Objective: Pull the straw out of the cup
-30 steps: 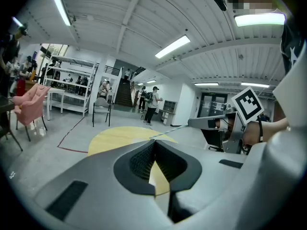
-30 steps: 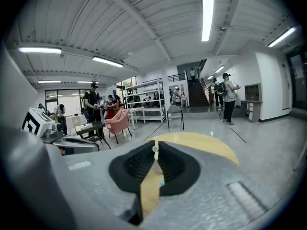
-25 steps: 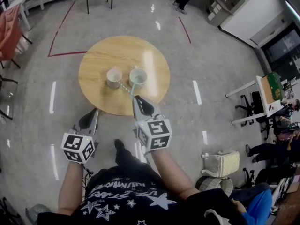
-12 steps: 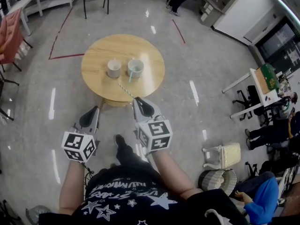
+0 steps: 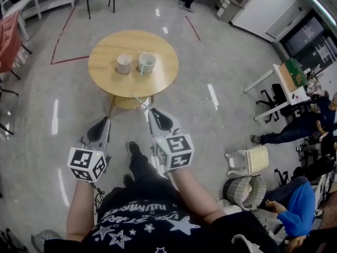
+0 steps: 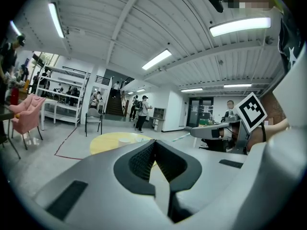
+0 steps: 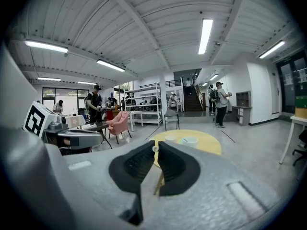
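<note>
Barely, my right gripper [image 5: 151, 111] pinched the straw [image 5: 139, 101] at its tip; slack could have dropped it. My left gripper [image 5: 106, 121] sat closed, empty.

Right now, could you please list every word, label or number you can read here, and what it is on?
None reads cleanly.
Black shirt: white lettering among stars, upside down, too distorted to read.
Left gripper and right gripper: square markers only, no words.
Green box at right: print too small.
</note>
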Available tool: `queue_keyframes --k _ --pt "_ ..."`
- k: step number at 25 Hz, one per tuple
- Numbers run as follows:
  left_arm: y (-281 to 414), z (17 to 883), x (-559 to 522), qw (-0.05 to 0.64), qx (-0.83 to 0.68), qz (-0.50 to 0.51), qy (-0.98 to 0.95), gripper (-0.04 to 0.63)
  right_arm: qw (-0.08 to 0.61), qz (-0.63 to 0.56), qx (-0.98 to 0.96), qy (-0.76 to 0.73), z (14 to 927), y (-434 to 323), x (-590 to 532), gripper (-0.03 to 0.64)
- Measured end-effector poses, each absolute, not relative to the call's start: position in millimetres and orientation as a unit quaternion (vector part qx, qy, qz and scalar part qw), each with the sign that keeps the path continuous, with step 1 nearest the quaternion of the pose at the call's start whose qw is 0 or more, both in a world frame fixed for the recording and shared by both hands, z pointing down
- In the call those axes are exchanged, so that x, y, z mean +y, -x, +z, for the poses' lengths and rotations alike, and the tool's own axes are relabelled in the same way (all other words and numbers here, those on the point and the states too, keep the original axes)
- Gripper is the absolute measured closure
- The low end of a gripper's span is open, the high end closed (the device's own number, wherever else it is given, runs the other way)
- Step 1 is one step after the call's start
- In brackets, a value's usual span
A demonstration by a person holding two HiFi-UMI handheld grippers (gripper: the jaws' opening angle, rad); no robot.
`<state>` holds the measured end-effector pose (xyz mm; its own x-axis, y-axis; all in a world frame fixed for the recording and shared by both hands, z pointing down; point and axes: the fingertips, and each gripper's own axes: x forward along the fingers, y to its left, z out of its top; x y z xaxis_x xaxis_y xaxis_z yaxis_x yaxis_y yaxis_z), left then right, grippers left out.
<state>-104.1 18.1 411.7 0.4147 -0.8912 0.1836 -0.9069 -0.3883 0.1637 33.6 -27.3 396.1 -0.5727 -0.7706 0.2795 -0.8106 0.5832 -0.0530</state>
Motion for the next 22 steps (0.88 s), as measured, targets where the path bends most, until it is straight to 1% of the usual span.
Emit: queue_keyframes --k 6,14,22 --pt "87.1 420.9 35.7 0.128 -0.526 0.029 -0.840 0.589 0.122 0.087 -0.878 -0.454 404.9 -46.1 0.6 0.595" --pt "72.4 421.1 39.9 0.125 -0.520 0.031 -0.844 0.589 0.108 0.095 -0.877 -0.458 403.3 -55.1 1.1 0.597" --pt "50.3 420.3 49.0 0.131 -0.530 0.029 -0.837 0.589 0.117 0.093 -0.886 -0.439 405.6 -70.7 13.0 0.597"
